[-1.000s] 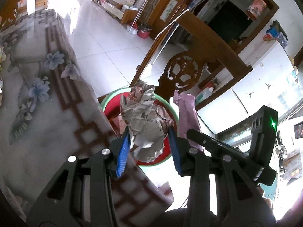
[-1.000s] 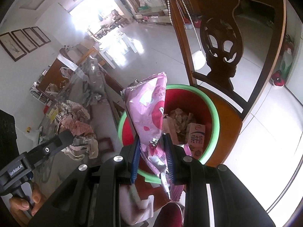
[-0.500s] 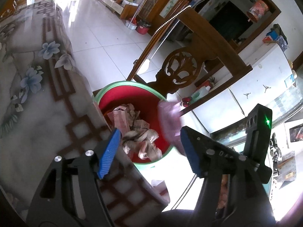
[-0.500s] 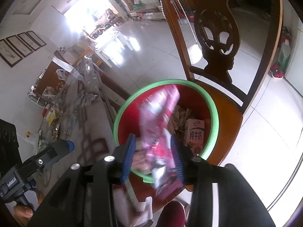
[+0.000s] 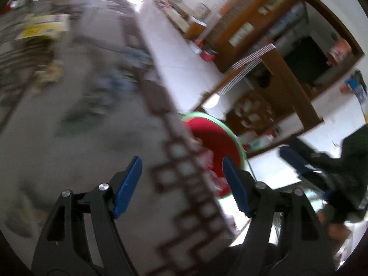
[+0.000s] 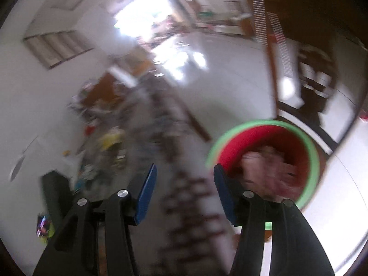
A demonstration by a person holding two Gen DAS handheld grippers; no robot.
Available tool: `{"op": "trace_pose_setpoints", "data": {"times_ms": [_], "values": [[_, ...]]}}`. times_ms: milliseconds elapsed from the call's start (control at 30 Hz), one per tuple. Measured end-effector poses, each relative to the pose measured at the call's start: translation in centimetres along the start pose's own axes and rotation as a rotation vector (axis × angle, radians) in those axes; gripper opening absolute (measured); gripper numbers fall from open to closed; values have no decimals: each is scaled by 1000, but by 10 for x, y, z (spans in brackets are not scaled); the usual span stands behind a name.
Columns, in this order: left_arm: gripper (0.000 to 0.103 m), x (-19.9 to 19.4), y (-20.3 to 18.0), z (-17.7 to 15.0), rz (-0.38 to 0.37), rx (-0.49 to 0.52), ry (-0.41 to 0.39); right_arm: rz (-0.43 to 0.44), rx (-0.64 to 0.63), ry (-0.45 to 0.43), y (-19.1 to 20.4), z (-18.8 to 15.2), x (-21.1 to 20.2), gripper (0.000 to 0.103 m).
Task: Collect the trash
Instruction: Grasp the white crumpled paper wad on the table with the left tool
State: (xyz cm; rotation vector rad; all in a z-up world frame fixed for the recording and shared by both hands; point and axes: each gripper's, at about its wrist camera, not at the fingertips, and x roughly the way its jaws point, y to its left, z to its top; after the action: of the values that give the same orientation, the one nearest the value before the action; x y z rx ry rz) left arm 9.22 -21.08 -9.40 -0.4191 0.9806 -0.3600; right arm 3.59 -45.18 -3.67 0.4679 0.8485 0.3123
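Observation:
Both views are blurred by motion. A red basin with a green rim (image 5: pixel 214 138) stands on a wooden chair beside the table, with crumpled paper and wrappers (image 5: pixel 210 161) inside. My left gripper (image 5: pixel 181 179) hangs over the table's corner, its jaws opening with nothing between them. In the right wrist view the basin (image 6: pixel 315 156) lies at the right with pinkish trash (image 6: pixel 269 170) in it. My right gripper (image 6: pixel 184 186) is above the table's edge, left of the basin, its jaws opening and empty. Part of the right gripper (image 5: pixel 296 161) shows at the right of the left wrist view.
The table (image 5: pixel 80 149) has a grey flowered cloth with a brown patterned border. More litter, including a yellow pack (image 6: pixel 110 138), lies further along it. A carved wooden chair back (image 5: pixel 253 110) rises behind the basin. White tiled floor (image 6: pixel 230 80) stretches beyond.
The left gripper let go of the crumpled paper and the right gripper let go of the pink wrapper; both fell into the basin. Both grippers then swung left, back over the table.

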Motion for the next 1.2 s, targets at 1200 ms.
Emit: {"op": "trace_pose_setpoints", "data": {"times_ms": [1200], "values": [[47,-96,275,83,599,-224,-115,-81,-311,144,96,-41,89,63]]}}
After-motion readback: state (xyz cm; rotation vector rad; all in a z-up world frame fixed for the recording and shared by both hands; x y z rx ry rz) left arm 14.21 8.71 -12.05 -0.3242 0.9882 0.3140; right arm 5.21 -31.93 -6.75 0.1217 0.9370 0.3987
